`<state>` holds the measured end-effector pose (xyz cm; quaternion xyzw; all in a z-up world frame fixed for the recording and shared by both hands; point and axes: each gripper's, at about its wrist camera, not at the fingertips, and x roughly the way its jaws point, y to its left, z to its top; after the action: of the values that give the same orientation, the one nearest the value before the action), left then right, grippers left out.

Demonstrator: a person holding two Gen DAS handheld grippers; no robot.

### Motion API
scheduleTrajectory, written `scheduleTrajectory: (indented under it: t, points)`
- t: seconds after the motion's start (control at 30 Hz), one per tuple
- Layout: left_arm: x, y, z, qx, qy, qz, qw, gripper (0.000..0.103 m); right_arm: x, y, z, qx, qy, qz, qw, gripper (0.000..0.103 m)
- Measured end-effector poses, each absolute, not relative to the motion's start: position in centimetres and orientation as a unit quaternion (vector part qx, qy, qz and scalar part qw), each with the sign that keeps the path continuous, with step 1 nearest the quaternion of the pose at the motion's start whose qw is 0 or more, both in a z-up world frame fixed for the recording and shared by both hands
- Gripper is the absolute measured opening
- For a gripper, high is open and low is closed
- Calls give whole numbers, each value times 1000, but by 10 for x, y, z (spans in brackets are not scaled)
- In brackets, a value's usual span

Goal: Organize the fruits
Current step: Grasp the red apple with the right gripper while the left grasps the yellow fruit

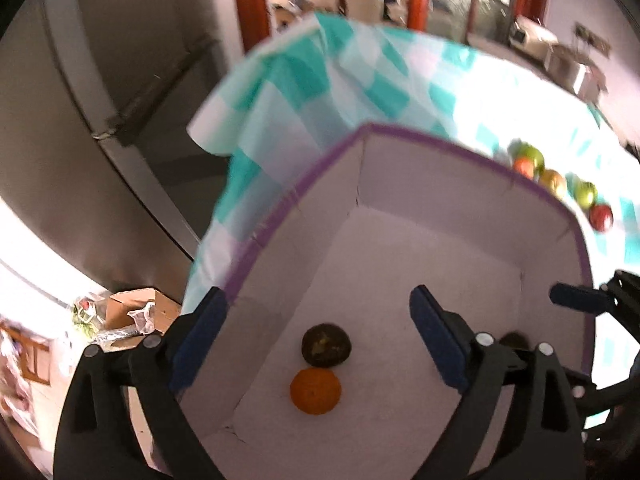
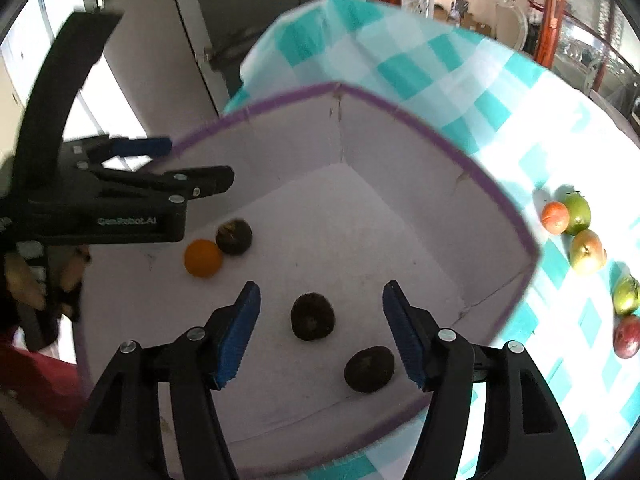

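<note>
A white box with a purple rim (image 1: 472, 152) (image 2: 400, 112) stands on the checked tablecloth. In it lie an orange (image 1: 316, 390) (image 2: 203, 258) and a dark brown fruit (image 1: 327, 345) (image 2: 234, 236) side by side. Two more dark fruits (image 2: 312, 316) (image 2: 369, 369) lie nearer the right gripper. My left gripper (image 1: 316, 334) is open and empty above the orange and dark fruit; it also shows in the right wrist view (image 2: 192, 164). My right gripper (image 2: 320, 332) is open and empty over the box, above a dark fruit. Its fingertip (image 1: 576, 298) shows in the left wrist view.
Several red and green fruits (image 1: 560, 184) (image 2: 586, 252) lie in a row on the teal and white tablecloth (image 2: 440, 60) to the right of the box. A grey cabinet (image 1: 120, 100) stands left of the table. A cardboard box (image 1: 132, 312) sits on the floor.
</note>
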<state>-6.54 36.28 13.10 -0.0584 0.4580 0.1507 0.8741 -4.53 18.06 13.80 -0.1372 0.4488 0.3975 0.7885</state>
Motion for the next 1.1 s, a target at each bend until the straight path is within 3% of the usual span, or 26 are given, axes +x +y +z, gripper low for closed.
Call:
scheduleTrajectory:
  t: [0.13, 0.2, 0.3, 0.63, 0.87, 1.1]
  points:
    - [-72, 343, 158, -59, 404, 169, 897, 101, -39, 146, 165, -78, 420, 394, 814, 63]
    - [-68, 326, 168, -53, 385, 170, 906, 101, -31, 126, 173, -46, 406, 383, 829, 70]
    - [-59, 291, 180, -34, 371, 152, 915, 101, -18, 83, 176, -15, 399, 346, 849, 73]
    - [-26, 131, 183, 84, 359, -5, 929, 101, -1, -77, 127, 71, 447, 161, 877, 73]
    - [-25, 31, 124, 138, 428, -119, 885, 101, 16, -145, 66, 89, 498, 79, 859, 74]
    - [-25, -4, 51, 129, 514, -119, 839, 101, 96, -153, 35, 28, 476, 61, 877, 81]
